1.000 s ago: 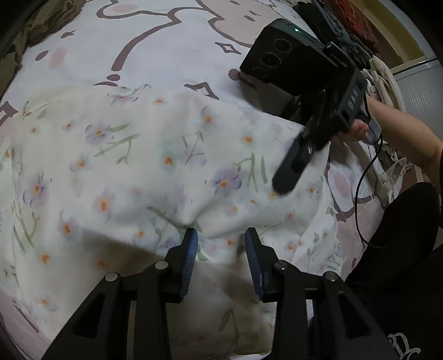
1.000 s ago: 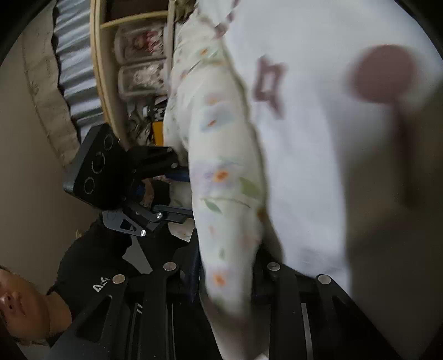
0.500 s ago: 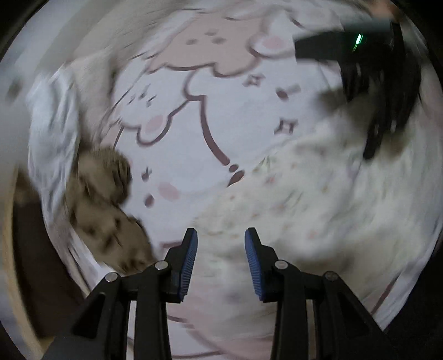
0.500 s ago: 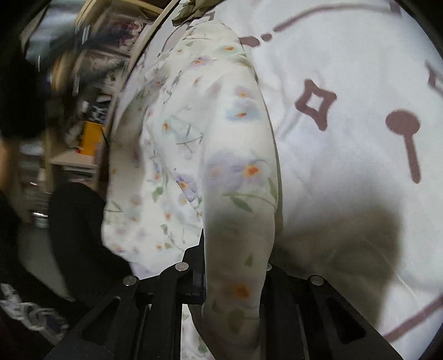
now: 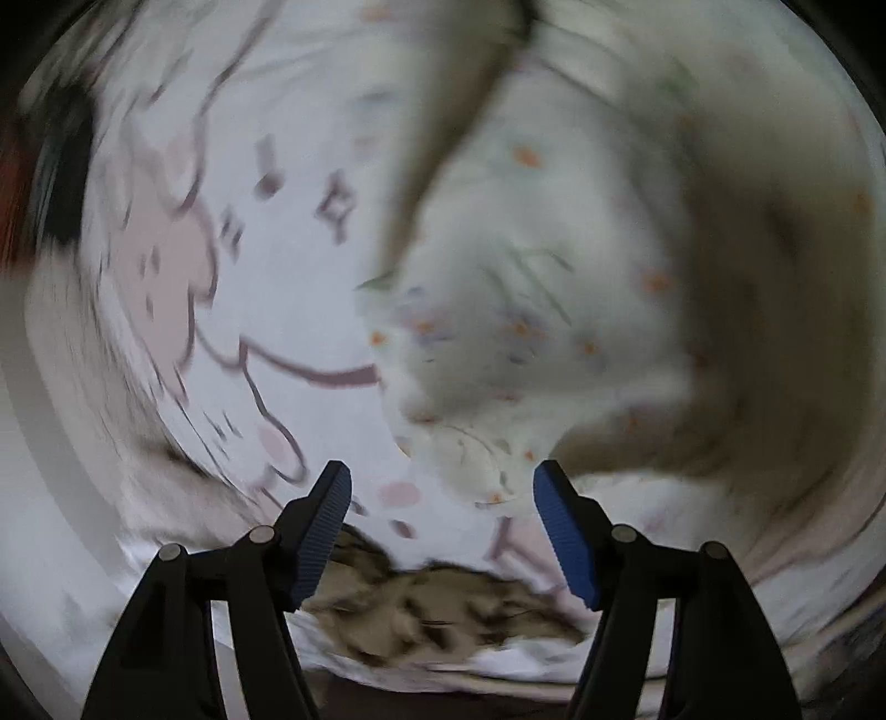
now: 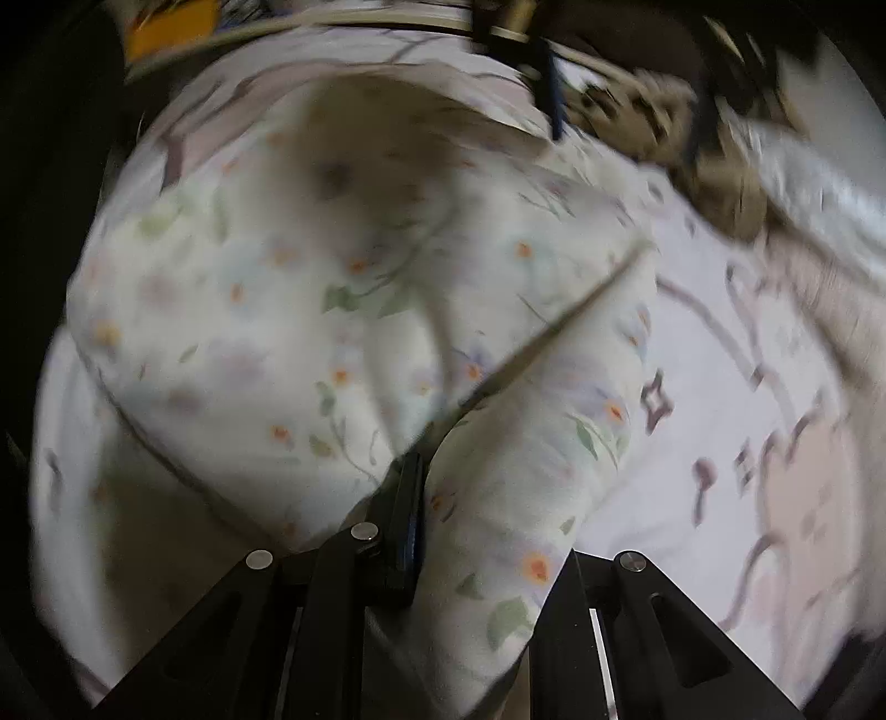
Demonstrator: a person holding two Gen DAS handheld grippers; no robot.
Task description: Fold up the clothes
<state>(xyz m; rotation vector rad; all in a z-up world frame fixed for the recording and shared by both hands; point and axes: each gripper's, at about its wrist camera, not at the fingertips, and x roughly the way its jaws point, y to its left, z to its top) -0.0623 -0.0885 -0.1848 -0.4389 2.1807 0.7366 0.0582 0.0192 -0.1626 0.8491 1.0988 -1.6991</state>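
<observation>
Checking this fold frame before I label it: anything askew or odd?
Nothing damaged or spilled. The floral garment lies bunched, not flat, on the cartoon bedsheet, one strip pinched in the right claw. The left claw is opening with nothing in it. Both views are blurred.

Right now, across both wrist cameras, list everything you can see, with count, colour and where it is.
floral garment: one, cream with small orange and lilac flowers, spread on the bed, one fold pinched in the right gripper.
bedsheet: one, white with pink and brown cartoon outlines, under the garment.
mottled fabric: one piece, brown and tan, at the bed's edge just beyond the left gripper; too blurred to identify.
orange object: one, past the bed at the top of the right wrist view, unclear.
left gripper: one, black with blue pads, fingers opening, nothing between them.
right gripper: one, black, shut on the garment.
</observation>
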